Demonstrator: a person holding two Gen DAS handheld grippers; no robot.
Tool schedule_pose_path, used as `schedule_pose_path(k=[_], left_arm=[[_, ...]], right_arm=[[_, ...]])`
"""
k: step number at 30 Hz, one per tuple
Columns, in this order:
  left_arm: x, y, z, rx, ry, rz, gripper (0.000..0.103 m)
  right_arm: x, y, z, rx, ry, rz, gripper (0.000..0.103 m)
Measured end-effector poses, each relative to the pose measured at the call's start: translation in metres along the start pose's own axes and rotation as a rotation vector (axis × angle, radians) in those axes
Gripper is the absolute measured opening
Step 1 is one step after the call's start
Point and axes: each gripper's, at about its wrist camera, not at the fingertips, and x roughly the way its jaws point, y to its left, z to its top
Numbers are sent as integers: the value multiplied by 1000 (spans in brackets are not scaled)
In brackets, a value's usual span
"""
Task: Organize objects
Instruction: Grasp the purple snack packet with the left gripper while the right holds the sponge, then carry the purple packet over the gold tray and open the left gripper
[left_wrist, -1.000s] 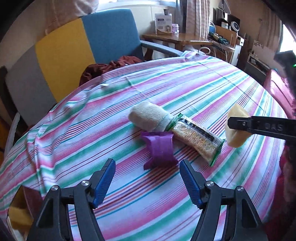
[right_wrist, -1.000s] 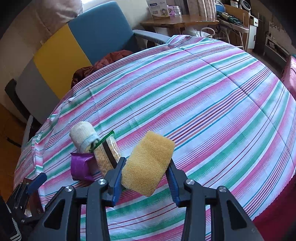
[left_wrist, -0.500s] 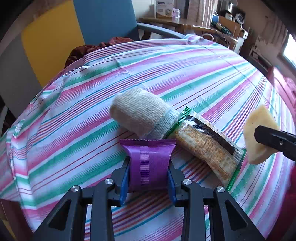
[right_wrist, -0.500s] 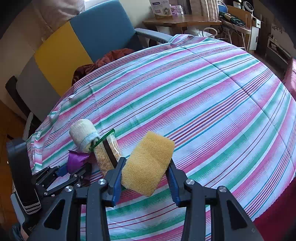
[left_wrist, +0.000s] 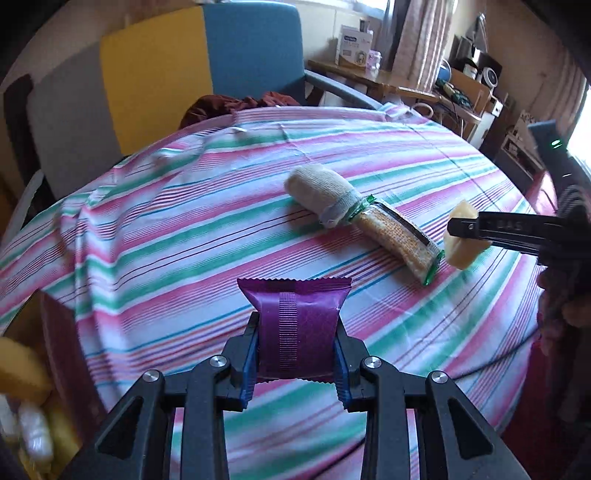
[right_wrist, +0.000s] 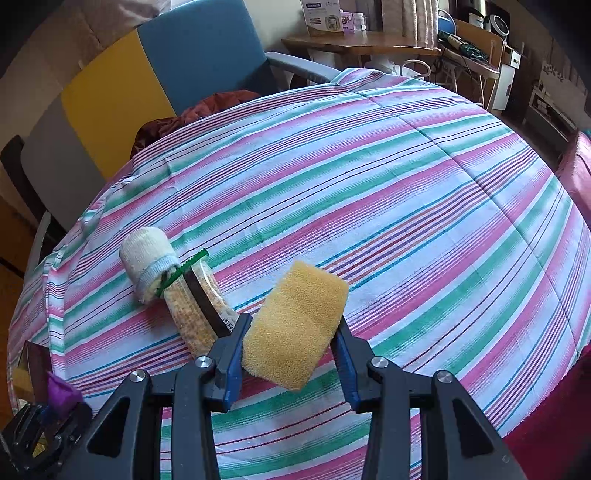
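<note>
Striped cloth (left_wrist: 369, 173) in pink, green and white covers the counter, with a yellow-and-blue chair (left_wrist: 207, 62) behind it. Left tongs (left_wrist: 298, 363) are clamped on a purple snack packet (left_wrist: 295, 325), lifted clear of the cloth near the counter's front edge. Right tongs (right_wrist: 291, 349) grip a yellow sponge (right_wrist: 295, 328), tilted and held above the cloth. On the counter lie a rolled cream sock (right_wrist: 149, 254) and a long clear packet of grain-coloured snack (right_wrist: 197, 306) with green ends, touching end to end. At the left edge of the left view a box (left_wrist: 26, 369) holds yellow things, too blurred to name.
</note>
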Motion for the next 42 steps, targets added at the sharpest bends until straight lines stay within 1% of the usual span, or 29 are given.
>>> schedule_pose_path(k=[4,9,13,16,24,28,32,34,37,40,42], left_arm=[[-33,17,-17,-30,-54,23,34],[-62,42,-37,-86,-91,50,34],[-81,61,-53,-124,-119,88,34],[-92,74,-64,-147,-133,115,34],[-113,108,-90,-218,-142,146,34],[-134,145,-110,-305,-156,151,34],[-167,196,-138,-426,-188,190,34],[-183,224,-156,-491,-204,228,34],[-195,252,-178,-562,-204,257,34],[-196,269,-192,-616,-194,249,34],[-189,272,-194,-634,-178,222,34]], right_arm=[[2,3,-1,-26,-1,-20,42],[3,5,-3,-49,-1,-37,42],[3,6,-3,-58,-7,-42,42],[3,7,-4,-64,-10,-47,42],[2,8,-5,-70,-23,-58,42],[2,8,-5,-71,-28,-64,42],[1,9,-5,-75,-32,-62,42],[0,10,-5,-80,-38,-60,42],[-1,11,-5,-83,-42,-59,42],[0,12,-5,-86,-42,-61,42],[0,12,-5,-89,-41,-62,42]])
